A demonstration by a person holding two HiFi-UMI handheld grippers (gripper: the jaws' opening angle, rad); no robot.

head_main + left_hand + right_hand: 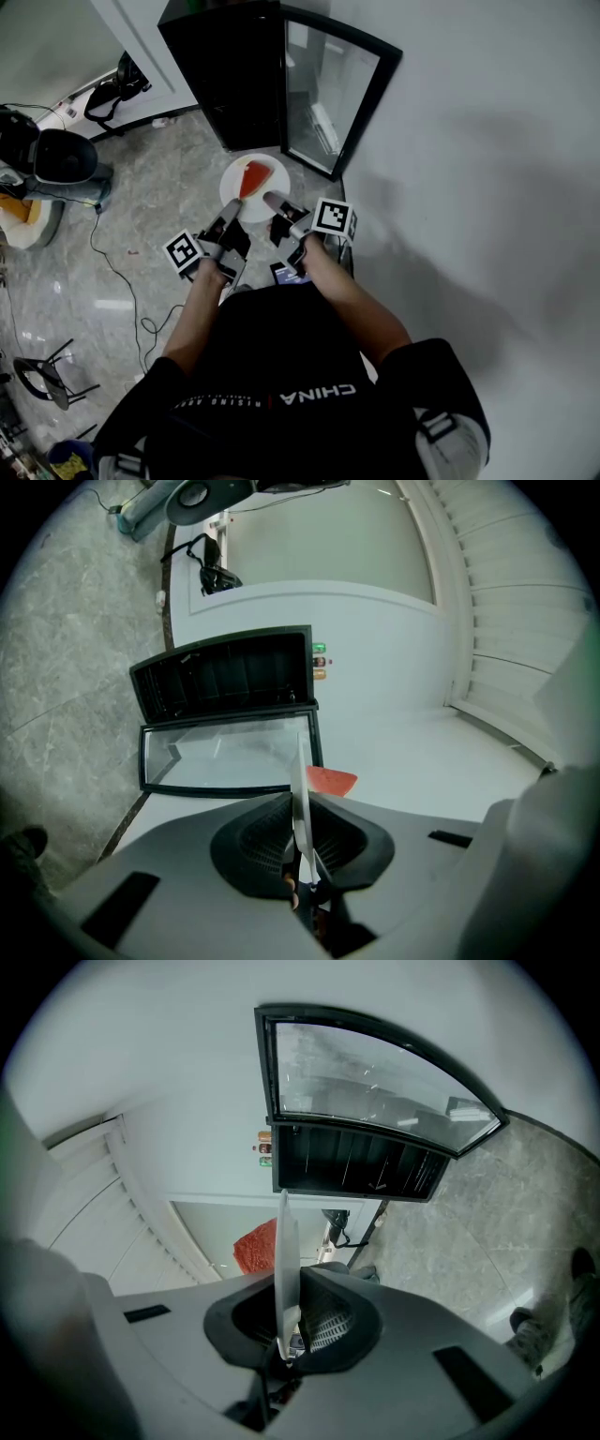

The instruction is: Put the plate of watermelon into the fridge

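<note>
A white plate [246, 178] with a red watermelon slice [252, 177] hangs in the air in front of a small black fridge [230, 70]. Its glass door [326, 94] stands open to the right. My left gripper [228, 215] is shut on the plate's near left rim and my right gripper [280, 206] is shut on its near right rim. In the left gripper view the plate [300, 794] shows edge-on between the jaws of the left gripper [298, 825], with the watermelon [330, 781] beyond. In the right gripper view the right gripper [286, 1321] clamps the plate [285, 1260], watermelon [256, 1246] behind.
A white wall [487, 141] runs along the right, close to the open door. On the grey floor lie a black cable [112, 267], a black bag [114, 87] by the far wall, a dark round machine [58, 159] and a stool [42, 375] at left.
</note>
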